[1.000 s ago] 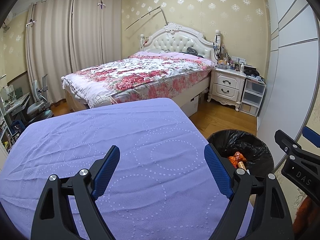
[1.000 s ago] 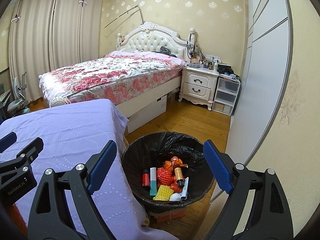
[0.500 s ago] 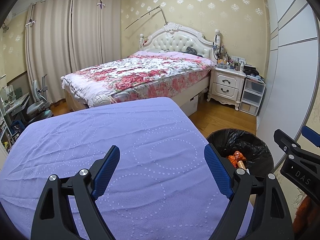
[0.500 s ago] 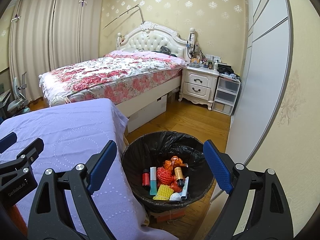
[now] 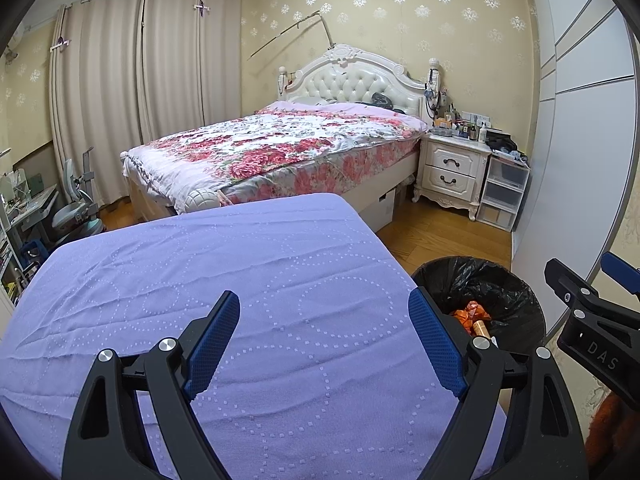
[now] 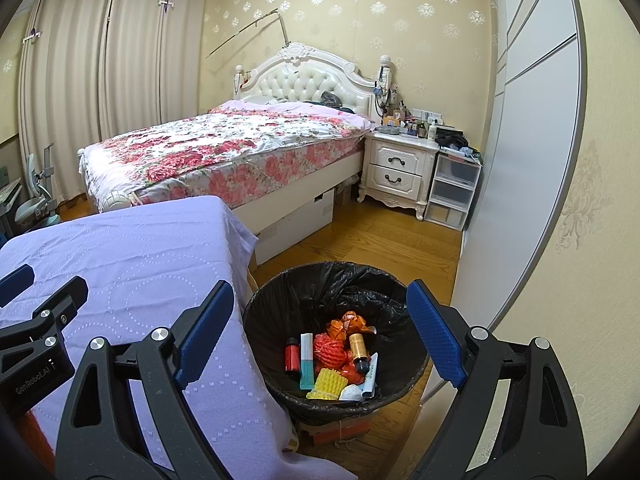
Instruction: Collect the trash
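In the left wrist view, the left gripper (image 5: 324,344) stands with its jaws wide apart and nothing is between them. Its blue pads (image 5: 212,340) hang above a table covered with a purple cloth (image 5: 240,280), and the cloth surface in front of them is bare. To the right of the table, on the wooden floor (image 5: 440,232), stands a bin (image 5: 516,312) lined with a black bag; some orange trash (image 5: 470,314) shows inside it, partly hidden by the right finger of this gripper. At the far right edge, a part of the right gripper (image 5: 592,320) comes into the picture, near the bin. Behind the table there is a bed (image 5: 280,148) with a flowered cover, a white nightstand (image 5: 452,172) beside it, and curtains (image 5: 140,88) on the left wall. In the right wrist view, the right gripper (image 6: 320,332) is also wide open and holds nothing. It looks down at the bin (image 6: 416,360), which stands just beside the hanging edge of the purple cloth (image 6: 120,260). The trash lies at the bottom of the bag: a red netted ball (image 6: 330,352), a yellow foam net (image 6: 328,384), a small red bottle (image 6: 292,359), a white and teal tube (image 6: 307,362), a brown bottle (image 6: 357,346) and orange wrappers (image 6: 346,324). The bin seems to rest on a flat box (image 6: 340,430). At the left edge, part of the left gripper (image 6: 32,332) is over the cloth.
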A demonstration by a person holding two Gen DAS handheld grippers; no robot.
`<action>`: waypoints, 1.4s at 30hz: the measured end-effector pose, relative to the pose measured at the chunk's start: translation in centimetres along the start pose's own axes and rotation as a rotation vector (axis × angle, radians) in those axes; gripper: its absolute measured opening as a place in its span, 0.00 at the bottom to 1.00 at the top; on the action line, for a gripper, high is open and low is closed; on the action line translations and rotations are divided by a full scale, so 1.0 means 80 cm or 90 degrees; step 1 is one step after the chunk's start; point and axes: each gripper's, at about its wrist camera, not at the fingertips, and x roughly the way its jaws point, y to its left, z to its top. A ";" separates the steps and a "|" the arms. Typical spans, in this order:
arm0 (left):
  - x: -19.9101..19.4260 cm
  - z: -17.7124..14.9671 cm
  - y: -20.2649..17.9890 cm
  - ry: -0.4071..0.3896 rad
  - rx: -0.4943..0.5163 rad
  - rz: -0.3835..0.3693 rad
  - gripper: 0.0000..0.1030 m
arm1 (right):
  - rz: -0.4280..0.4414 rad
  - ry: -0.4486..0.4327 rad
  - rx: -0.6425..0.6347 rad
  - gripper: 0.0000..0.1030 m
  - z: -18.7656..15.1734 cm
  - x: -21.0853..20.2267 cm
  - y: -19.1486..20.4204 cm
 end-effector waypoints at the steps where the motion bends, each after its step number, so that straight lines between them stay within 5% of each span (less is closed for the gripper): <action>1: 0.000 0.000 0.000 0.000 0.001 0.000 0.81 | 0.000 0.000 0.000 0.84 0.000 0.001 0.000; 42: 0.003 -0.001 0.019 -0.009 -0.004 0.021 0.81 | 0.021 0.008 -0.016 0.84 -0.006 0.004 0.018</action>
